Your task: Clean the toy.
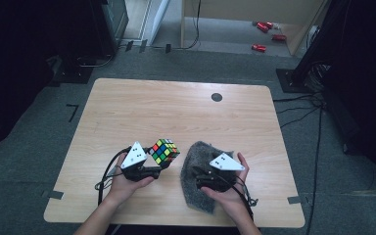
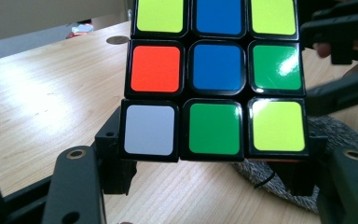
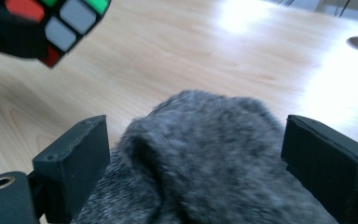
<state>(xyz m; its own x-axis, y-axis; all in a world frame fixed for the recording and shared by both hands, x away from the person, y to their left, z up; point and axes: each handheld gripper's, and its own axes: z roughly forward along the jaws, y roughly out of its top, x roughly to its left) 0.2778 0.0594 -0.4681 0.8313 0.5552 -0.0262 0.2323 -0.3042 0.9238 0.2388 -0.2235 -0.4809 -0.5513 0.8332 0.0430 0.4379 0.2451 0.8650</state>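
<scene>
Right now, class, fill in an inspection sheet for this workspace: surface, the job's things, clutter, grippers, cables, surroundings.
Surface: wooden table, with a round dark grommet near its far edge.
Job's things: puzzle cube held off the table; grey cloth lying crumpled on the table beside it.
Clutter: nothing seen on the table beyond these.
Grippers: left gripper shut on the cube's lower layer; right gripper open, jaws either side of the cloth's raised fold, pads not pressing.
Cables: one trails from each gripper toward the near edge; more black cables lie on the floor at right.
Surroundings: grey carpet, red objects on the floor beyond the table, dark equipment at both sides.
</scene>
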